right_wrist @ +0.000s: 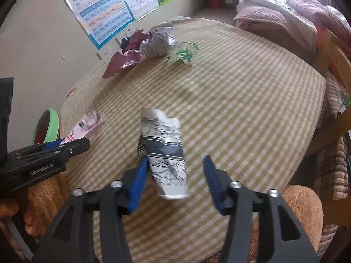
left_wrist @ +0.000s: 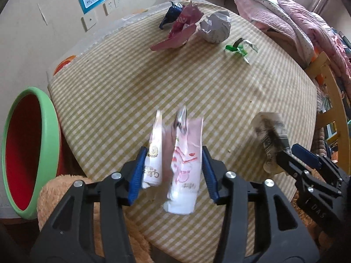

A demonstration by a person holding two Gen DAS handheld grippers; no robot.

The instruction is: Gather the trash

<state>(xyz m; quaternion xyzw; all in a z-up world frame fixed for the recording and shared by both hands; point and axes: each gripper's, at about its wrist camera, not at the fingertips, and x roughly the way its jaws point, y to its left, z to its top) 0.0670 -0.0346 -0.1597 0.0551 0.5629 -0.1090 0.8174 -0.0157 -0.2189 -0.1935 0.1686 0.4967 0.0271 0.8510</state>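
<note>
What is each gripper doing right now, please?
Left gripper: open, pink wrapper loose between its jaws.
Right gripper: open, paper cup loose between its jaws.

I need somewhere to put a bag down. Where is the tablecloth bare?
The middle of the checked tablecloth is bare, between the far crumpled wrappers, paper ball and green wrapper, and the near pink-white packet and crushed paper cup. Far-left corner is crowded.

A checked cloth (left_wrist: 175, 83) covers the surface. Charts (right_wrist: 103, 13) hang on the wall behind it. Pink quilts (left_wrist: 291, 19) lie heaped beside a wooden chair (left_wrist: 333, 100).
</note>
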